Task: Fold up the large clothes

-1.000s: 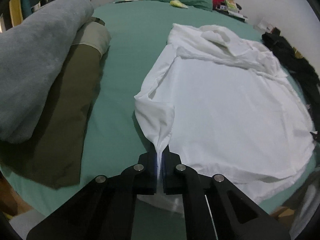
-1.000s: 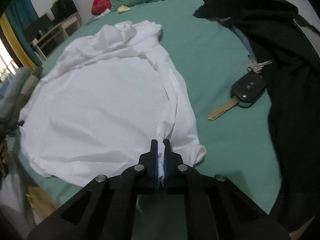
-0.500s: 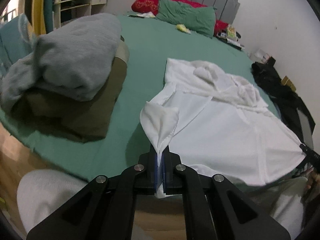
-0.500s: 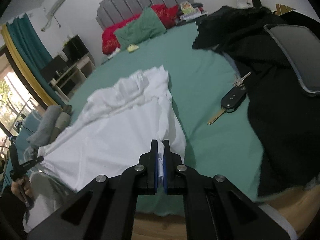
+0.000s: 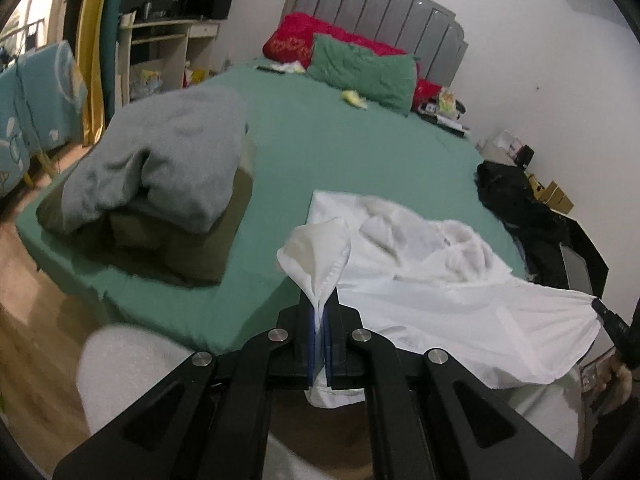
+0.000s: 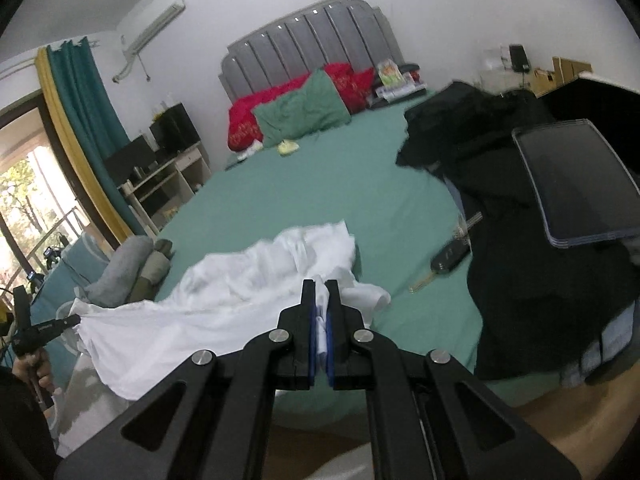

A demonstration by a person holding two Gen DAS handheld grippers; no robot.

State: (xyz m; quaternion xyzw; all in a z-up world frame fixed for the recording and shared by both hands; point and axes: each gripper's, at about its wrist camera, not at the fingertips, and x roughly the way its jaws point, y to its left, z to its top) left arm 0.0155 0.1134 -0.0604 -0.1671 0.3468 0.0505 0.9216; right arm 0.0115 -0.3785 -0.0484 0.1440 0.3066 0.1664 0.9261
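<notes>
White shirt point(image 5: 452, 280) cloth is spread across the lower centre and lower right of the left wrist view, its far part crumpled on the green bed point(image 5: 360, 152) and its near edge lifted off the mattress. In the right wrist view the shirt point(image 6: 224, 300) is seen at lower centre and lower left, stretched between the two grippers. A grey blanket point(image 5: 168, 160) is stacked on an olive garment point(image 5: 192, 252) at middle left of the left view. Black clothing point(image 6: 532, 240) is heaped at the right of the right view, with a dark tablet point(image 6: 576, 180) resting on it. A car key point(image 6: 444, 262) lies on the sheet just beside that heap. The left gripper point(image 5: 319, 320) is closed tight on a pinched corner of the shirt, at bottom centre. The right gripper point(image 6: 321, 312) is likewise clamped on a fold of the shirt, white cloth showing between its blue pads.
</notes>
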